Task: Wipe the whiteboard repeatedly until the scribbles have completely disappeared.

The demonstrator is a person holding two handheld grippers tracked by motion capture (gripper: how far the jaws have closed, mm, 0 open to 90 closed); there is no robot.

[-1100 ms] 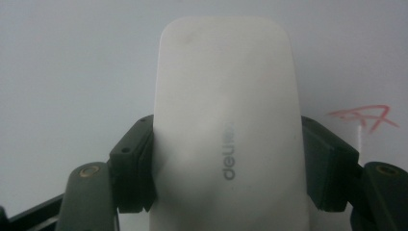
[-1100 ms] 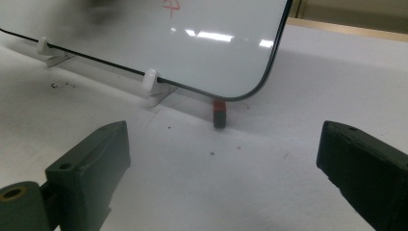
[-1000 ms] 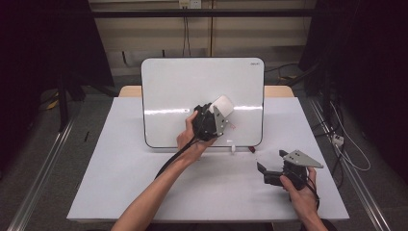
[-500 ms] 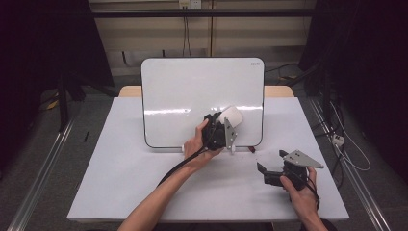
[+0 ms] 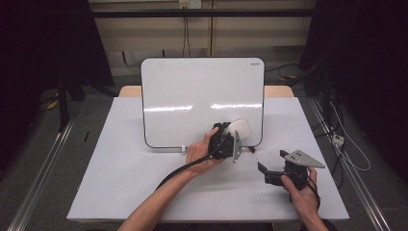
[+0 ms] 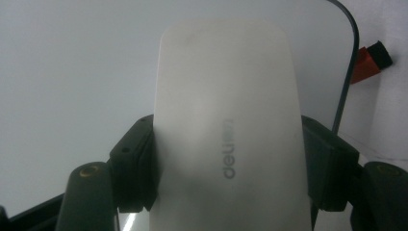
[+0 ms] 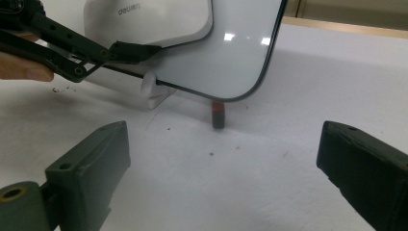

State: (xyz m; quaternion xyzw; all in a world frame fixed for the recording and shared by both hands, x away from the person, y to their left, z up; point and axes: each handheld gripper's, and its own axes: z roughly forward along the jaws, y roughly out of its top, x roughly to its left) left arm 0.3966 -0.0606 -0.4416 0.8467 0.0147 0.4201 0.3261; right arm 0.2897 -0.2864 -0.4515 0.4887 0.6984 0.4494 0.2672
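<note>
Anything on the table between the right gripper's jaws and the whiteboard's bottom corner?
Mostly bare white table in the right gripper view; a small red-and-black marker lies under the whiteboard corner, beyond the open right gripper.

My black left gripper [image 5: 235, 139] holds a white eraser [image 6: 231, 144]; white board [image 5: 192, 96], black rim; red marker [image 7: 218, 114].

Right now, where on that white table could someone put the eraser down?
The table's left half, from its left edge to the whiteboard, is bare. So is the front strip between the two forearms. It is crowded at the whiteboard's lower right corner, around the eraser in the left gripper and the right gripper.
</note>
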